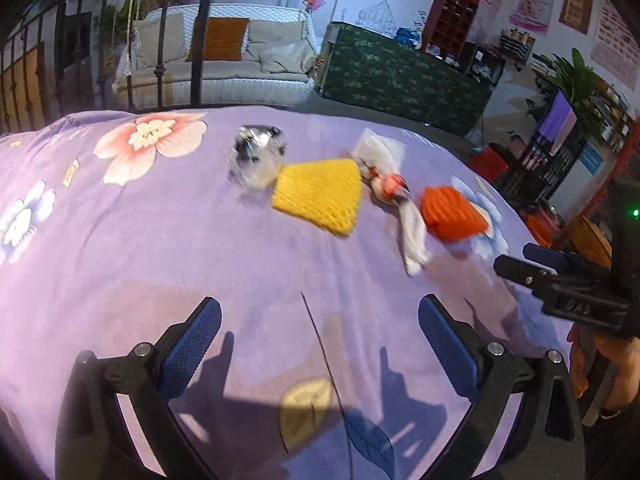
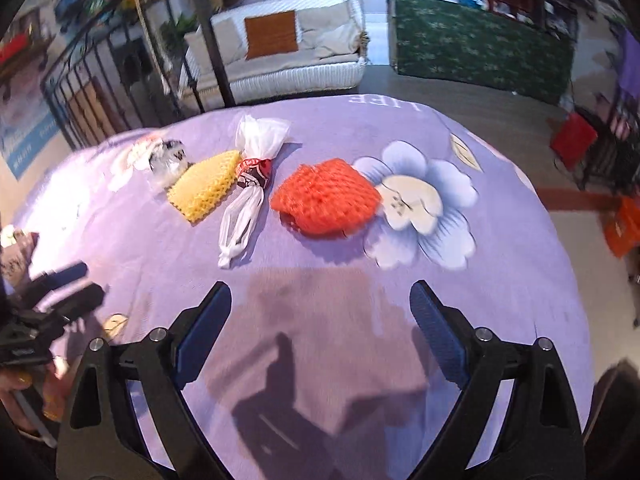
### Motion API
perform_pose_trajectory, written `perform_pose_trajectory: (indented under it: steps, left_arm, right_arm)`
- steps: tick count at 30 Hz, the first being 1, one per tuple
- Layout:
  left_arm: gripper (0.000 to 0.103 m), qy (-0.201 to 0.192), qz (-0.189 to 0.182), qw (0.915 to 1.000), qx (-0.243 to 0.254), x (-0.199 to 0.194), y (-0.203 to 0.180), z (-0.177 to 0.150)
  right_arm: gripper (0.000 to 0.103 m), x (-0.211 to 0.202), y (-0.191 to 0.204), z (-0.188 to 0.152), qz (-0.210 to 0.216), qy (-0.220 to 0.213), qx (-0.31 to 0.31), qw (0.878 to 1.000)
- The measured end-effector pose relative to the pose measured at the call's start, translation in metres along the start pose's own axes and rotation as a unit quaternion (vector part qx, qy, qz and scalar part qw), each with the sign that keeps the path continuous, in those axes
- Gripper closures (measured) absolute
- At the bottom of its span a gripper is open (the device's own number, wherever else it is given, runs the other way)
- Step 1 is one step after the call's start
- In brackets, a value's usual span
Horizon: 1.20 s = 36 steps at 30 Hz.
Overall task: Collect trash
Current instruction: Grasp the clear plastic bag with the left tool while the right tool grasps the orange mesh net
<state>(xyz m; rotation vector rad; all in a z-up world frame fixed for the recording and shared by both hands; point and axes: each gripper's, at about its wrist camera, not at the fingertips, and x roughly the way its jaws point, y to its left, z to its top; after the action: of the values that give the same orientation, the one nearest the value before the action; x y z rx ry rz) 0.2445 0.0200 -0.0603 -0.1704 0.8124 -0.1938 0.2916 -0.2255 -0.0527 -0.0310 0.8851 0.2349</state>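
Both grippers are hovering low over the purple floral cloth (image 2: pixel 520 272) and nothing is in hand yet. The left gripper (image 1: pixel 320 344) is spread wide and empty; the right gripper (image 2: pixel 320 332) is likewise released, jaws apart, gripping nothing.

The trash is lying in a loose row across the far half of the cloth. Counting it off: one crumpled clear wrapper (image 1: pixel 258 156) at far left, one yellow foam net (image 1: pixel 320 194) touching it, one twisted white plastic bag (image 2: pixel 248 196) with red print just beside that, and one orange foam net (image 2: pixel 326 202) to the right, resting against a printed flower. Four pieces, two grippers.

Where could this be going wrong? The foam nets look springy and light, so a shallow pinch could be letting one squirt out. The cloth is soft, so jaws closing too low could be snagging fabric and dragging the whole row. The wrapper and yellow net are touching, so grabbing one may be shifting the other.
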Motion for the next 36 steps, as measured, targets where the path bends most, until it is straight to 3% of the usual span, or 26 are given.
perform_pose_trajectory:
  steps: [3, 6, 8, 10, 13, 19, 21, 23, 26, 29, 36]
  left_arm:
    - [0.006, -0.005, 0.007, 0.9999, -0.011, 0.012, 0.006, 0.019]
    - [0.006, -0.008, 0.013, 0.9995, -0.029, 0.027, 0.014, 0.038]
    - [0.006, -0.01, 0.017, 0.9989, -0.043, 0.038, 0.021, 0.051]
    - [0.007, -0.012, 0.022, 0.9986, -0.047, 0.048, 0.025, 0.061]
    - [0.007, -0.015, 0.032, 0.9982, -0.049, 0.062, 0.032, 0.075]
    - [0.014, -0.015, 0.05, 0.9969, -0.059, 0.085, 0.043, 0.095]
    - [0.023, -0.013, 0.045, 0.9967, -0.067, 0.09, 0.045, 0.097]
    - [0.049, -0.005, 0.043, 0.9965, -0.071, 0.092, 0.044, 0.095]
    - [0.064, -0.007, 0.041, 0.9963, -0.076, 0.084, 0.041, 0.088]
    - [0.069, -0.024, 0.036, 0.9967, -0.068, 0.065, 0.034, 0.078]
    - [0.071, -0.083, 0.007, 0.9946, -0.062, -0.003, 0.01, 0.048]
  right_arm:
    - [0.021, 0.02, 0.009, 0.018, -0.032, 0.0, -0.046, 0.998]
    - [0.033, 0.036, 0.011, 0.029, -0.055, 0.002, -0.073, 0.996]
    - [0.048, 0.043, 0.008, 0.033, -0.06, 0.005, -0.079, 0.995]
    - [0.069, 0.043, 0.004, 0.034, -0.052, 0.003, -0.076, 0.996]
    - [0.082, 0.036, -0.001, 0.034, -0.046, -0.007, -0.069, 0.997]
    - [0.084, 0.016, -0.005, 0.025, -0.032, -0.024, -0.05, 0.998]
    - [0.084, 0.01, -0.005, 0.022, -0.025, -0.028, -0.043, 0.998]
    - [0.084, 0.002, -0.006, 0.019, -0.02, -0.033, -0.035, 0.999]
    - [0.084, -0.009, -0.006, 0.016, -0.013, -0.043, -0.019, 0.999]
    - [0.084, -0.019, -0.004, 0.011, -0.008, -0.054, -0.007, 0.999]
    - [0.084, -0.051, 0.008, -0.007, -0.003, -0.075, -0.001, 0.997]
